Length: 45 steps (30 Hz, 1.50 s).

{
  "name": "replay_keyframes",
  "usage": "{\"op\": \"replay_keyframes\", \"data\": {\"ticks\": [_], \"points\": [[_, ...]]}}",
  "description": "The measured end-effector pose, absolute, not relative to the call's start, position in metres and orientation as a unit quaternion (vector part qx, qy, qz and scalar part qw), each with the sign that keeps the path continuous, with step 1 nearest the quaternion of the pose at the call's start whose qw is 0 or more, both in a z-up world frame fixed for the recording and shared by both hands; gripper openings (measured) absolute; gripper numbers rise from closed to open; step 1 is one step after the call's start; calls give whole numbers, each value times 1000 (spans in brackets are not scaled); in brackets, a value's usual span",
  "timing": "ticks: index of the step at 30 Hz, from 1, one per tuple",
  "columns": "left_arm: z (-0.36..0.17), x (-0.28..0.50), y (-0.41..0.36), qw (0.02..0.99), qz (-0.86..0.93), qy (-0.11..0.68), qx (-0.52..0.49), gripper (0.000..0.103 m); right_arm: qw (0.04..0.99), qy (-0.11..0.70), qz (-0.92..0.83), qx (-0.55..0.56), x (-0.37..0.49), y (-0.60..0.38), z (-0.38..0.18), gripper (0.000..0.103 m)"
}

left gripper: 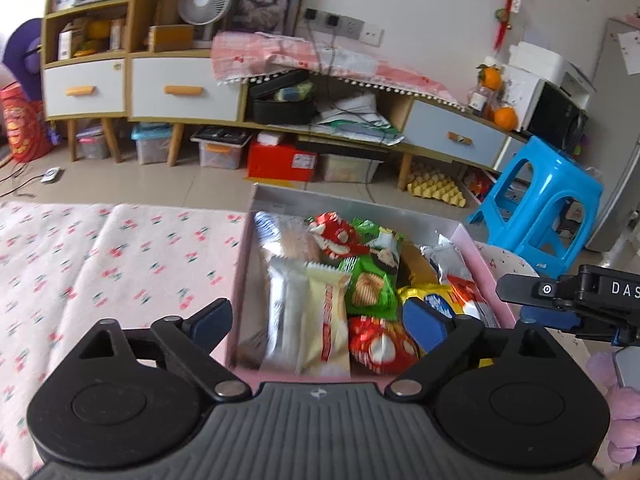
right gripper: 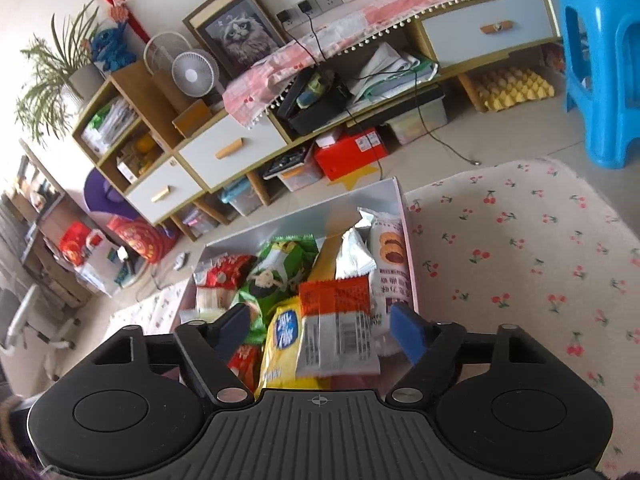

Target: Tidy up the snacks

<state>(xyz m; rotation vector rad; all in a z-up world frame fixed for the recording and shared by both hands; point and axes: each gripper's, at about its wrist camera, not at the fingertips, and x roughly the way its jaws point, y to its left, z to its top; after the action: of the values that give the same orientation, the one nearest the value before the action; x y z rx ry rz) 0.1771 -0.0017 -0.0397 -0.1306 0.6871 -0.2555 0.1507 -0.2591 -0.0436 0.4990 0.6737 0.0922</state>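
A pink box (left gripper: pixel 239 280) with a silver inside lies on the cherry-print cloth, filled with snack packets. My left gripper (left gripper: pixel 320 322) hangs open over its near end. A white packet (left gripper: pixel 286 312), a cream packet (left gripper: pixel 324 320) and a red one (left gripper: pixel 380 344) lie between the blue pads untouched. In the right wrist view my right gripper (right gripper: pixel 322 328) is open over the same box (right gripper: pixel 410 248). A yellow packet (right gripper: pixel 284 340) and an orange-and-white packet (right gripper: pixel 340 320) lie loose between its pads. The right gripper's (left gripper: pixel 560 300) side shows past the box's right wall.
The cherry-print cloth (left gripper: pixel 100 272) (right gripper: pixel 520 260) spreads on both sides of the box. A blue plastic stool (left gripper: pixel 540 216) (right gripper: pixel 600 60) stands on the floor beyond. A low cabinet (left gripper: pixel 184 88) with drawers runs along the wall. A purple plush (left gripper: pixel 616 384) lies at the right.
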Motion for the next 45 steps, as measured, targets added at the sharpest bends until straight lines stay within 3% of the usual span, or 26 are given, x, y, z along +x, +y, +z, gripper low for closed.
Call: {"op": "replay_keyframes", "data": {"ticks": [8,12,20,45], "points": [[-21,136,4,925,-76,370,-51,102,922,349,36,166,113,-224,-12,85],[-16,116,9,916,-47,396,-50,102,921,365,22,135,89,-207,0,95],[-18,74,13,908,-8,418,-36,103,919,386,6,85,44,-182,-5,101],[-29,54,0,904,23,426,0,103,910,413,-24,28,30,-169,-27,101]]}}
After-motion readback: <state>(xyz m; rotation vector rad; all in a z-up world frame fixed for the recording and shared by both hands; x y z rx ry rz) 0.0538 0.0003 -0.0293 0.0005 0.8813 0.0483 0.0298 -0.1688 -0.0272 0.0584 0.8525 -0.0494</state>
